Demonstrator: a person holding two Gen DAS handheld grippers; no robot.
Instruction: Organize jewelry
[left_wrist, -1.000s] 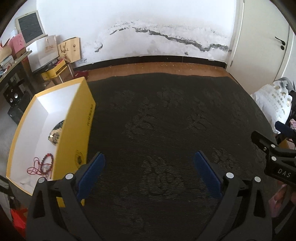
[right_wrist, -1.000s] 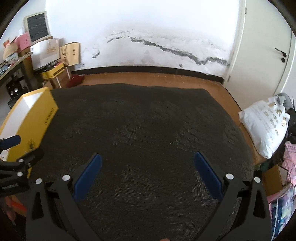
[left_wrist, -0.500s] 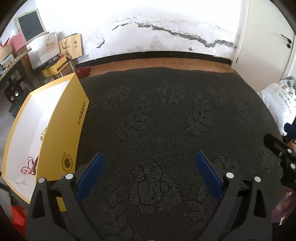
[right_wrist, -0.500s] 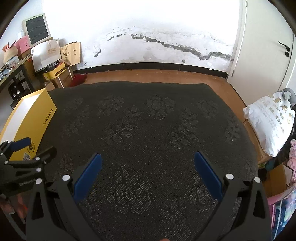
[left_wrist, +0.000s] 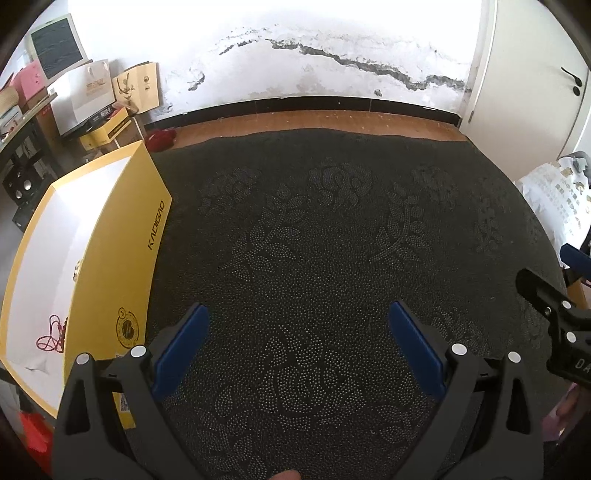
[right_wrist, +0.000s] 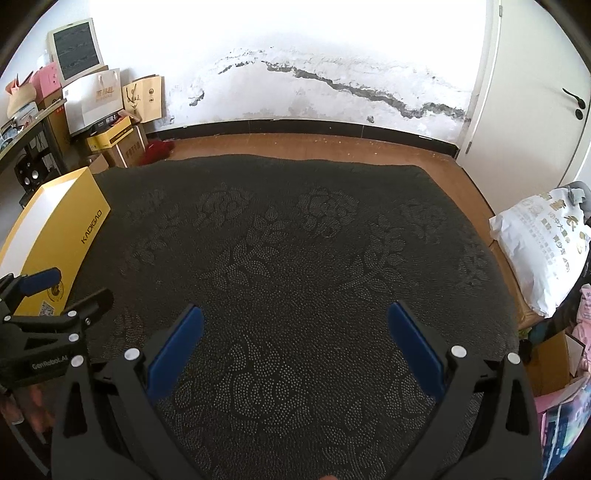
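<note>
Two hand-held grippers hover side by side over a dark floral-patterned cloth (left_wrist: 314, 258), both with their blue-padded fingers spread wide and nothing between them. The left gripper (left_wrist: 299, 343) points across the bare middle of the cloth; the right gripper (right_wrist: 295, 341) does the same, and each shows at the edge of the other's view.

A yellow box (left_wrist: 110, 280) marked KADIGAO sits open at the left edge of the cloth, just beside the left gripper's left finger and further off to the left of the right gripper. Inside it, on the white lining, a red cord necklace (left_wrist: 50, 334) lies near the front corner, mostly hidden behind the box's yellow wall; a small gold-coloured piece (left_wrist: 76, 271) peeks over that wall further back, too little of it showing to name. Both pieces lie to the left of the left gripper, apart from its fingers.

Beyond the cloth are a wooden floor (right_wrist: 314, 144), a stained white wall and a white sack (right_wrist: 543, 251) at the right
</note>
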